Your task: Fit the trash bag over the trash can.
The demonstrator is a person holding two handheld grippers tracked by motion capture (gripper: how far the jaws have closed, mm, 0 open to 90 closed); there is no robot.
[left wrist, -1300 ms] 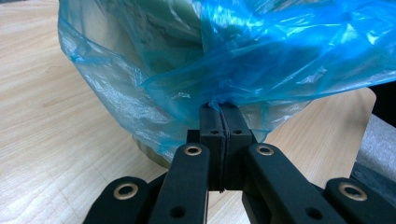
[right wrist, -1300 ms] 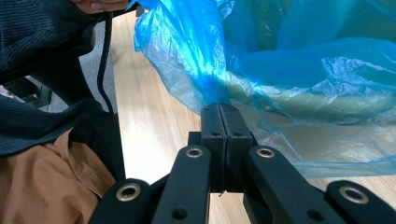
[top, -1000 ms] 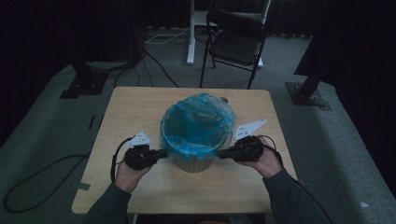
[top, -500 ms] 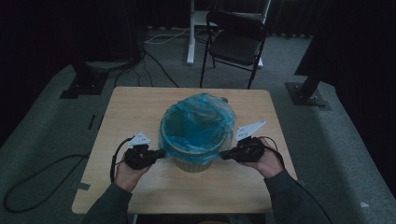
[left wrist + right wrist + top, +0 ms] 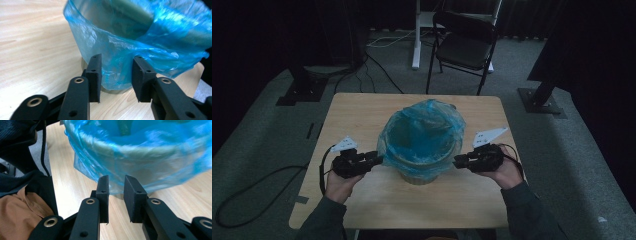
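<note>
A pale bin (image 5: 418,174) lined with a blue plastic bag (image 5: 422,131) stands in the middle of the wooden table (image 5: 357,110). My left gripper (image 5: 380,159) is at the bin's left side. Its jaws have just been opening and now stand open, with the bag's film (image 5: 150,37) hanging at the gap between its fingertips (image 5: 96,71), not pinched. My right gripper (image 5: 456,162) is at the bin's right side. Its jaws have also just been opening and are open, with nothing between them. The bag's lower edge (image 5: 150,152) lies just beyond its tips.
A black folding chair (image 5: 464,45) stands behind the table. Dark stand bases (image 5: 299,92) (image 5: 542,100) sit on the floor at left and right, with a cable (image 5: 257,185) on the carpet at left. A brown garment (image 5: 20,217) shows in the right gripper view.
Both grippers were shut at the bag's edge and have now opened and let the film go. The left gripper has drawn back a little to the left, away from the bin.
</note>
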